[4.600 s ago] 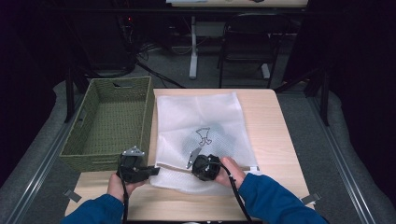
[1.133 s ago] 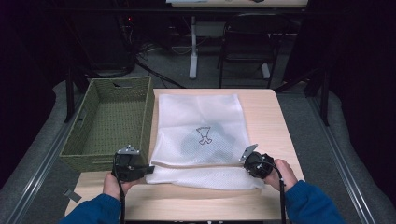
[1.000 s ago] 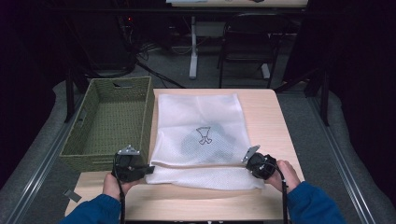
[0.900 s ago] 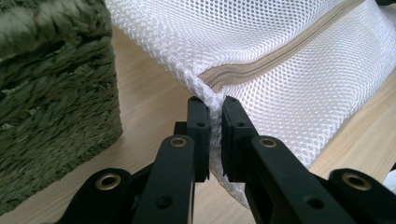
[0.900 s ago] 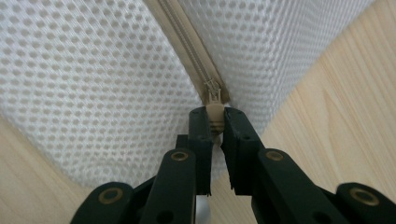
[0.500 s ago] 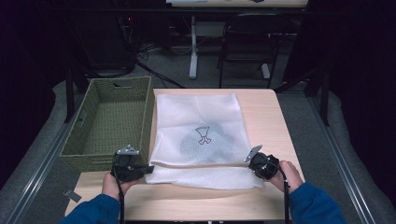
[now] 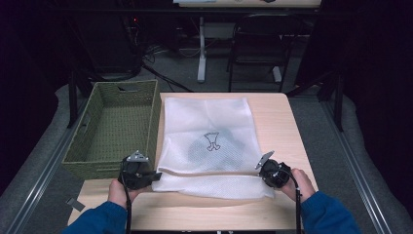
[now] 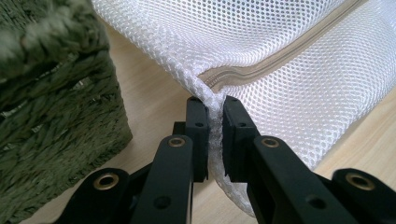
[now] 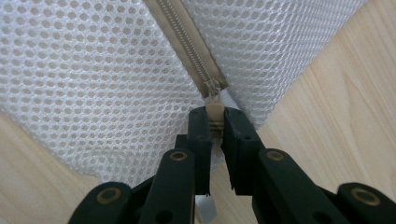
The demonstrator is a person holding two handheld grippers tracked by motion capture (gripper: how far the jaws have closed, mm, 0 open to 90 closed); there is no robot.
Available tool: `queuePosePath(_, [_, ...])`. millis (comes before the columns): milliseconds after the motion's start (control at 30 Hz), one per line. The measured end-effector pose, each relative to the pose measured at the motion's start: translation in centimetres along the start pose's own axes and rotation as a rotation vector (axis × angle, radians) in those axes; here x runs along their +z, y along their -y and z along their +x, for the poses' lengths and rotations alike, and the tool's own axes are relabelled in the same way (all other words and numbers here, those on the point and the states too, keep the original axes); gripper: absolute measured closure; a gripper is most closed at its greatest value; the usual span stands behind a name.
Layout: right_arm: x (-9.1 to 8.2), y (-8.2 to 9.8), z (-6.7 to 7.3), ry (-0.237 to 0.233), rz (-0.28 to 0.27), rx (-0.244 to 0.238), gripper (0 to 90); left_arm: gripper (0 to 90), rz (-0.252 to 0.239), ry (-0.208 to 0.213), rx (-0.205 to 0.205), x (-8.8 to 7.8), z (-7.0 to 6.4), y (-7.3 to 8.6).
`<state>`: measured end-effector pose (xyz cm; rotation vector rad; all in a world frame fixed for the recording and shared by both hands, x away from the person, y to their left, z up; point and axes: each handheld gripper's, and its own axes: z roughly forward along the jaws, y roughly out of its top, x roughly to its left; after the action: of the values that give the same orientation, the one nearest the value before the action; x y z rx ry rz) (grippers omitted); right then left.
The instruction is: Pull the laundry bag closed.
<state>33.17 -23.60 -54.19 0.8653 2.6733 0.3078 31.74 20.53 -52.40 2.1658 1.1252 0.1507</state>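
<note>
A white mesh laundry bag (image 7: 209, 141) with a small black print lies flat on the wooden table (image 7: 282, 117), and dark things show faintly inside it. A beige zipper (image 7: 209, 172) runs across its near end. My left gripper (image 7: 152, 175) is shut on the bag's left corner (image 8: 211, 100) where the zipper ends. At the zipper's right end my right gripper (image 7: 261, 171) is shut on the beige zipper pull (image 9: 214, 113). Between the two grippers the zipper line (image 9: 187, 42) is stretched straight and looks closed.
A green woven basket (image 7: 117, 127) stands on the table's left side, right next to my left gripper; its wall (image 8: 56, 121) is close beside the jaws. Bare table wood lies to the right of the bag. Chairs and a desk stand beyond the far edge.
Since the oldest frame my right gripper has travelled from the bag's middle to its right edge along the zipper. Over the last second nothing visibly moved.
</note>
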Motion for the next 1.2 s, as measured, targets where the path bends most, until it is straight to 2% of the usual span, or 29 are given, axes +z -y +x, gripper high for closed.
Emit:
queuePosePath(300, [0.0,0.0,0.1,-0.017,-0.002,0.001,81.2,80.4,0.021,-0.029,0.01,0.3,0.0,-0.1])
queuePosePath(333, [0.0,0.0,0.1,-0.02,-0.001,0.0,79.3,79.0,0.035,-0.033,0.018,0.3,0.0,-0.1])
queuePosePath(400, [0.0,0.0,0.2,-0.055,0.003,-0.006,70.0,75.0,0.036,-0.043,0.027,0.3,0.0,0.0])
queuePosePath(467, [0.1,0.0,0.2,-0.067,0.001,-0.015,68.0,72.0,0.042,-0.042,0.036,0.1,0.0,0.0])
queuePosePath(500, [-0.1,-0.1,0.3,-0.076,0.0,-0.006,60.3,63.3,0.047,-0.048,0.041,-0.1,-0.1,0.1])
queuePosePath(567, [-0.4,-0.2,0.4,-0.089,-0.01,0.01,52.0,53.7,0.05,-0.051,0.047,-0.4,-0.2,0.2])
queuePosePath(600, [-0.6,-0.2,0.4,-0.097,-0.02,0.004,47.3,49.6,0.059,-0.031,0.049,-0.6,-0.2,0.3])
queuePosePath(633, [-0.6,-0.2,0.4,-0.097,-0.02,0.004,47.3,45.1,0.059,-0.031,0.049,-0.6,-0.2,0.3])
queuePosePath(667, [-0.7,-0.3,0.4,-0.105,-0.032,0.01,42.6,45.1,0.063,-0.025,0.053,-0.6,-0.3,0.3])
queuePosePath(733, [-1.4,-0.3,0.7,-0.114,-0.058,0.02,28.6,33.9,0.089,0.009,0.06,-0.7,-0.5,0.4])
queuePosePath(833, [-2.0,-0.2,0.9,-0.125,-0.083,0.035,23.4,27.7,0.081,0.027,0.059,-1.0,-0.7,0.5])
queuePosePath(900, [-2.6,-0.1,0.8,-0.12,-0.127,0.039,15.7,25.8,0.077,0.037,0.066,-1.4,-1.0,0.5])
queuePosePath(933, [-3.5,0.1,0.7,-0.115,-0.166,0.065,14.0,17.5,0.077,0.011,0.061,-1.7,-1.3,0.4])
queuePosePath(967, [-3.5,0.1,0.7,-0.115,-0.166,0.065,14.0,16.2,0.077,0.011,0.061,-1.7,-1.3,0.4])
queuePosePath(1000, [-4.4,0.2,0.8,-0.115,-0.199,0.085,11.0,15.8,0.065,0.005,0.068,-2.2,-1.7,0.5])
queuePosePath(1133, [-5.8,0.4,1.1,-0.112,-0.236,0.101,7.4,13.5,0.044,-0.01,0.092,-3.3,-2.5,0.4])
queuePosePath(1167, [-6.3,0.5,1.2,-0.109,-0.241,0.107,5.5,12.8,0.042,-0.009,0.101,-3.8,-2.8,0.3])
queuePosePath(1200, [-7.3,0.8,1.7,-0.12,-0.266,0.117,4.5,12.4,0.03,-0.021,0.128,-4.8,-3.4,0.2])
